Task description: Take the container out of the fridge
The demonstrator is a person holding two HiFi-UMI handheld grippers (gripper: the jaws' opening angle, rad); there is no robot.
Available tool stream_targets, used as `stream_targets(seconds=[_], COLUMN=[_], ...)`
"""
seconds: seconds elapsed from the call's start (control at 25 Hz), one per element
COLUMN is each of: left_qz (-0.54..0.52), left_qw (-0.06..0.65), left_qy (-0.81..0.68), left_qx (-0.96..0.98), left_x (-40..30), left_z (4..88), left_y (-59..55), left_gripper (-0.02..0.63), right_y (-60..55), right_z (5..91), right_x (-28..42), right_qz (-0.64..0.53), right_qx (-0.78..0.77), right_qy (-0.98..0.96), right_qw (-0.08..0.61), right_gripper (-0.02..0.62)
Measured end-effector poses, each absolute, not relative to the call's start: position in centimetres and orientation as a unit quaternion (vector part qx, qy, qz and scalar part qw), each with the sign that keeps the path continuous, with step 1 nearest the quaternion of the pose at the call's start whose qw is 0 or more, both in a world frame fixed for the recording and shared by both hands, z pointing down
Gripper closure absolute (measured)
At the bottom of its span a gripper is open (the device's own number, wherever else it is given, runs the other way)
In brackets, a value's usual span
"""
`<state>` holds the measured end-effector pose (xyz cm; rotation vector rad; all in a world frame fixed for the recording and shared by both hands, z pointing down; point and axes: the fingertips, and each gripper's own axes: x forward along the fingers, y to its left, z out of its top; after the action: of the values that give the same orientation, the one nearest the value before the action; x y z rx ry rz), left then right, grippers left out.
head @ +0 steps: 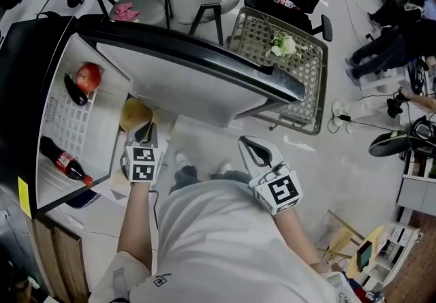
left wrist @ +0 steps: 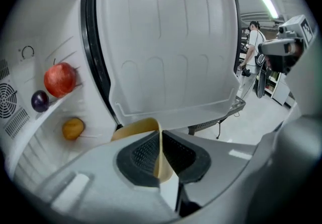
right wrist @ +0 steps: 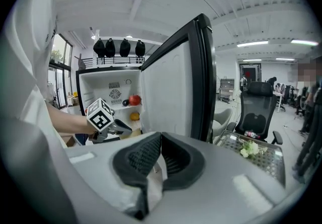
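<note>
Left gripper view shows my left gripper point(left wrist: 160, 155) pinching the thin wall of the tan container point(left wrist: 138, 128). I think the container is just out of the fridge point(head: 102, 63), beside the open door point(head: 191, 84). Only carrying it away is left. The container looks round, so I see no long side. Its wall stands upright. My right gripper point(head: 253, 152) is pressed together, empty.

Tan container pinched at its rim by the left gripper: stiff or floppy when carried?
The container shows a thin wall in the left gripper, so it probably flexes a little. Pinched at one rim edge only, it may tilt or swing. Likely light.
</note>
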<state>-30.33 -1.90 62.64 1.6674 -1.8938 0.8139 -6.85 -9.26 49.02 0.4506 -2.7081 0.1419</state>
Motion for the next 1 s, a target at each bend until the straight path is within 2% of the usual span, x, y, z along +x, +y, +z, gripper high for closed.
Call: stream_targets(seconds=[0.48,1.0], left_qz=[0.224,0.201], left_qw=[0.255,0.275], left_qy=[-0.633,-0.441], left_qx=[0.695,0.831], left_x=[-21.3,-9.2], left_z=[58.2,55.1], left_y=[-3.5,-4.3], left_gripper=[0.580,0.580], right_y=[-10.3,-11.2], right_z=[48.4,47.4], right_x=[-3.6,0.1], right_qz=[0.059,0.066], right_qx=[0.166,0.206], right_qy=[-0.969,-0.964], right_qw=[0.173,0.153], right_gripper=[0.592,0.592])
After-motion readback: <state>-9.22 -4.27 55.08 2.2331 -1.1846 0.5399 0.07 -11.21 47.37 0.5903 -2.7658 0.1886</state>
